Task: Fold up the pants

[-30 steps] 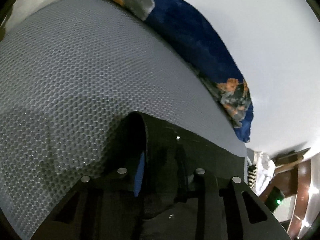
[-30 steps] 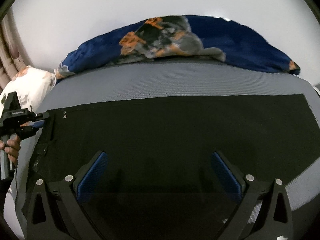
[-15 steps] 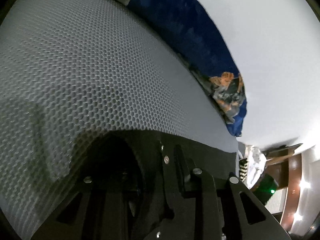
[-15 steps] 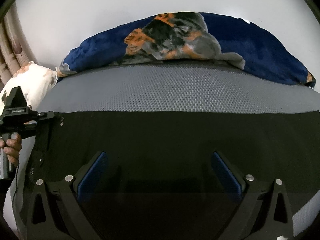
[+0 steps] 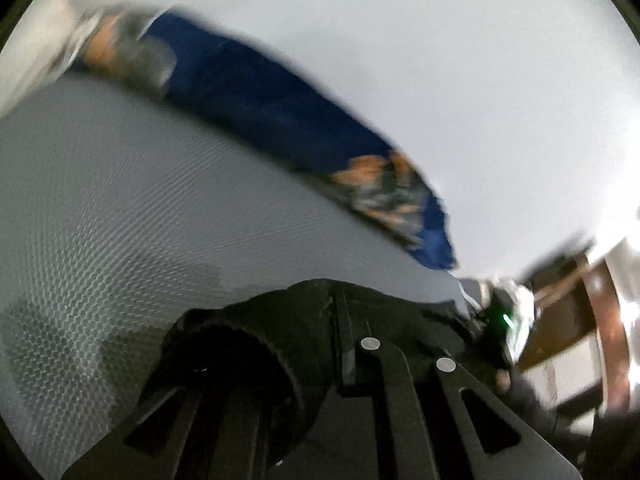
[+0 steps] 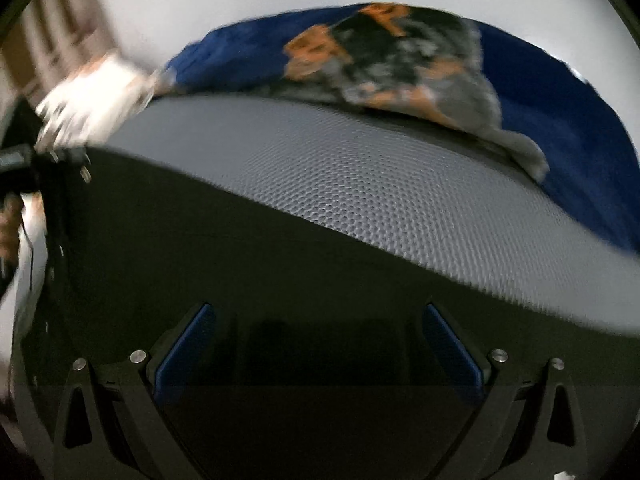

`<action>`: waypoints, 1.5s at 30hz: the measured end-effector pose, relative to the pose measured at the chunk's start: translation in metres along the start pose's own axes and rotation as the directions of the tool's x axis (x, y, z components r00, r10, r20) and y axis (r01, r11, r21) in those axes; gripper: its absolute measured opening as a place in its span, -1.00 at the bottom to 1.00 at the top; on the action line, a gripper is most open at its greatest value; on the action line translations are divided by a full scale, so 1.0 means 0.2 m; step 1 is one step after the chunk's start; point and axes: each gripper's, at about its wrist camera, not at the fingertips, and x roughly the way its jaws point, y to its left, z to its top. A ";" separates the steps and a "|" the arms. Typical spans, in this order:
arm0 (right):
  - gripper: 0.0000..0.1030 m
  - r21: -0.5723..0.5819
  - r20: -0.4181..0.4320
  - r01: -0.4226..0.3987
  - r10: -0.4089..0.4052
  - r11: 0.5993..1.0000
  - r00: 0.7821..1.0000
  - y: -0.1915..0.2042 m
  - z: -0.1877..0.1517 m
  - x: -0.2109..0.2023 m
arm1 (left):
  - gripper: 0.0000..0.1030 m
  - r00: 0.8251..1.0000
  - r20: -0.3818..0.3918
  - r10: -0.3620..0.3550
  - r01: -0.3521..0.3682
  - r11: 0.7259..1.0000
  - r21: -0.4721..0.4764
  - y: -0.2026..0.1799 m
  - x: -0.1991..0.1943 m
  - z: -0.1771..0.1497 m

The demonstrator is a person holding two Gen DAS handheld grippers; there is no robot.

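The black pants lie spread flat on a grey honeycomb mattress. My right gripper is open, its blue-padded fingers spread wide just above the cloth. My left gripper is shut on the waistband end of the pants, which bunches up around its fingers. The left gripper also shows at the far left of the right wrist view, holding the pants' corner. Both views are blurred by motion.
A dark blue blanket with orange and grey print lies along the far edge of the mattress, also in the left wrist view. A white floral pillow sits at the left. Brown wooden furniture stands to the right.
The left gripper has lifted and swung with the waistband in it, so more wall and blanket show. The right wrist view has tilted and moved nearer the mattress; its fingers stay open.
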 end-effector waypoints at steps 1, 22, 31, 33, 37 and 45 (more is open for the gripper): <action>0.99 -0.036 -0.013 -0.015 0.015 0.999 1.000 -0.02 0.03 0.00 | -0.86 1.000 0.010 -0.009 0.009 0.999 0.037 -0.05 -0.03 -0.02; -0.27 -0.304 -0.395 -0.370 0.237 0.878 0.887 -0.23 0.12 0.20 | -0.86 0.998 0.052 0.021 -0.028 0.990 0.136 -0.18 -0.14 -0.14; -0.56 -0.320 -0.345 -0.252 0.136 0.913 0.929 -0.29 0.06 0.13 | -0.86 0.996 0.062 0.062 -0.069 0.990 0.122 -0.12 -0.09 -0.14; -0.73 -0.343 -0.322 -0.199 0.084 0.918 0.943 -0.27 0.04 0.11 | -0.86 0.996 0.060 0.070 -0.077 0.990 0.114 -0.10 -0.08 -0.14; -0.82 -0.366 -0.226 -0.044 -0.043 0.930 0.973 -0.19 0.01 0.04 | -0.85 0.993 0.073 0.098 -0.107 0.985 0.135 -0.10 -0.06 -0.13; -0.85 -0.329 -0.014 0.286 -0.307 0.900 0.952 -0.04 -0.08 -0.16 | -0.85 0.980 0.106 0.167 -0.181 0.973 0.143 0.00 0.04 -0.09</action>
